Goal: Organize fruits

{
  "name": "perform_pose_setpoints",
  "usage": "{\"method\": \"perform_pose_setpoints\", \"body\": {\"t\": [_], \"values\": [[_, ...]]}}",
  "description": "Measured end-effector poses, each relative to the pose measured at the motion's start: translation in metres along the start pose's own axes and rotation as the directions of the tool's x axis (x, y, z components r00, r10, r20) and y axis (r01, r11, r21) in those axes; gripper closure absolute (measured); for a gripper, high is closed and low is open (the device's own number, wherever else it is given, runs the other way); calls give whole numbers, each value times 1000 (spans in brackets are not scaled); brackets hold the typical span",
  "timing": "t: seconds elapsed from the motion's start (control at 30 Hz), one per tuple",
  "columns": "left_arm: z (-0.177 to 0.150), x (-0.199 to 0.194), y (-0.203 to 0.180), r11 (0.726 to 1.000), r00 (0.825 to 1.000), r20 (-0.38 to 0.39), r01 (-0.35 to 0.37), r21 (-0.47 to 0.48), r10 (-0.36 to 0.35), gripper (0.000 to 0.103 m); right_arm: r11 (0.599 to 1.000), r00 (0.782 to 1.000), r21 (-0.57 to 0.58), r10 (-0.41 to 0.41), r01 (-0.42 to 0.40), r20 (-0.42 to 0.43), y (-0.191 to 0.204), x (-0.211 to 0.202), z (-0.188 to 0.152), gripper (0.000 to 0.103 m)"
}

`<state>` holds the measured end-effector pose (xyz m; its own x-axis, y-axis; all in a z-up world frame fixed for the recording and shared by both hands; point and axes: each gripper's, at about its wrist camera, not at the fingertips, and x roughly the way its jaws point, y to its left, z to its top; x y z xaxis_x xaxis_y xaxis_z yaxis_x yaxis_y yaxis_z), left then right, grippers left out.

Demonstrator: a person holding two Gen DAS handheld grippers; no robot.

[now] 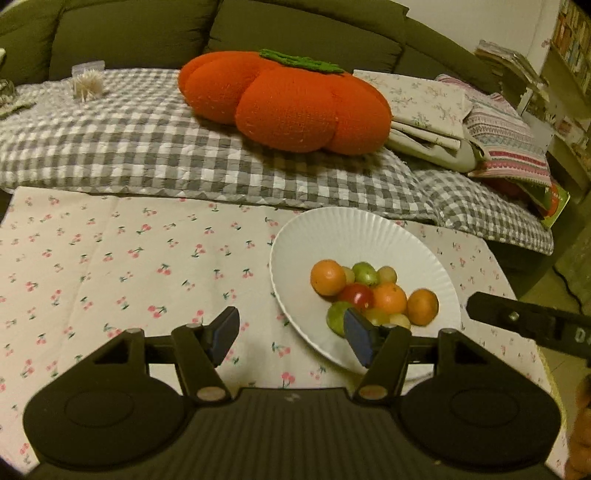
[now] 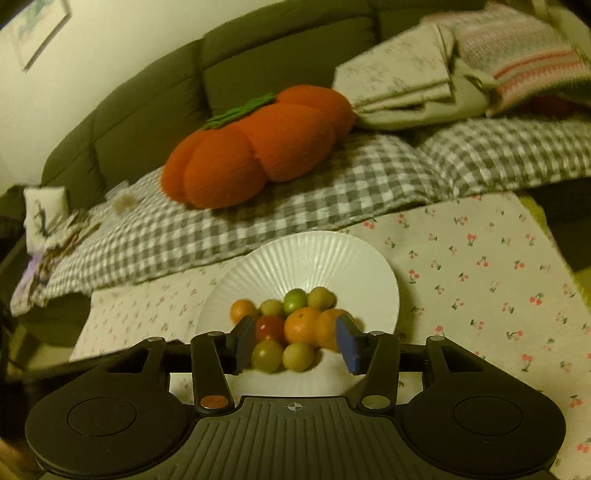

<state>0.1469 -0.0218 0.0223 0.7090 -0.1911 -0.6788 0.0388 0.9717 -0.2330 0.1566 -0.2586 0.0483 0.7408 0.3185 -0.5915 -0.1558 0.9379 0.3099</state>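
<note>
Both sets of fingers are apart with nothing clamped. The left gripper [image 1: 291, 338] hangs over the cherry-print tablecloth [image 1: 110, 266], its blue pad [image 1: 357, 338] at the near rim of the white ribbed plate [image 1: 332, 236]. The right gripper [image 2: 295, 343] frames the pile of small orange, green and red fruits [image 2: 291, 325] sitting on that plate. At 12 o'clock, a big orange pumpkin-shaped cushion [image 2: 258, 147] rests on a grey checked blanket [image 2: 295, 206].

An olive sofa [image 1: 314, 33] backs the cherry-print tablecloth [image 1: 110, 258], with a gingham quilt [image 1: 129, 147] and dim warm light.
</note>
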Motion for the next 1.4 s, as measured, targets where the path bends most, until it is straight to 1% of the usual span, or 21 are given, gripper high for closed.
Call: {"method": "perform_pose_setpoints", "body": {"t": [0.03,0.1,0.2,0.27,0.4,0.53,0.6,0.67,0.77,0.83,0.97,1.07,1.2,1.3,1.4], "values": [[-3,-4,-3,1000,1000,3,-8,12,8,41,1000,1000,-24,-8,8,6,4,-7,-3,51],[-8,-12,-9,999,999,6,-34,39,33,40,998,1000,-59,-16,16,12,9,-18,-9,50],[-15,-23,-14,995,997,15,-73,69,72,38,996,1000,-88,-20,22,13,15,-31,-16,49],[-19,-30,-14,992,995,24,-100,81,99,36,995,1000,-100,-8,10,23,20,-38,-18,42],[-21,-41,-13,986,989,41,-146,78,143,31,992,999,-125,-20,23,29,29,-44,-24,41],[-24,-51,-16,983,985,65,-166,79,161,27,986,998,-160,-50,56,43,37,-50,-31,35],[-27,-58,-19,981,982,82,-174,89,167,21,983,996,-167,-62,71,58,39,-55,-33,34],[-32,-64,-19,979,980,97,-181,95,172,18,982,995,-167,-73,84,73,39,-61,-37,28],[-36,-73,-18,982,982,94,-170,83,163,18,982,993,-157,-92,103,73,39,-66,-45,25],[-40,-79,-16,983,982,97,-172,68,165,15,982,994,-159,-91,101,67,40,-69,-49,24],[-52,-92,-16,976,974,110,-204,71,196,7,982,991,-143,-111,122,79,41,-77,-54,13],[-60,-99,-15,972,970,109,-224,70,216,6,978,989,-159,-124,136,81,44,-82,-61,7],[-71,-106,-18,968,965,125,-240,79,229,2,964,981,-194,-165,181,99,51,-89,-77,5],[-73,-102,-18,964,964,126,-247,95,235,1,963,985,-214,-149,164,88,54,-90,-84,3],[-71,-94,-13,962,962,103,-262,79,253,1,961,988,-233,-134,148,76,56,-87,-88,3]]}}
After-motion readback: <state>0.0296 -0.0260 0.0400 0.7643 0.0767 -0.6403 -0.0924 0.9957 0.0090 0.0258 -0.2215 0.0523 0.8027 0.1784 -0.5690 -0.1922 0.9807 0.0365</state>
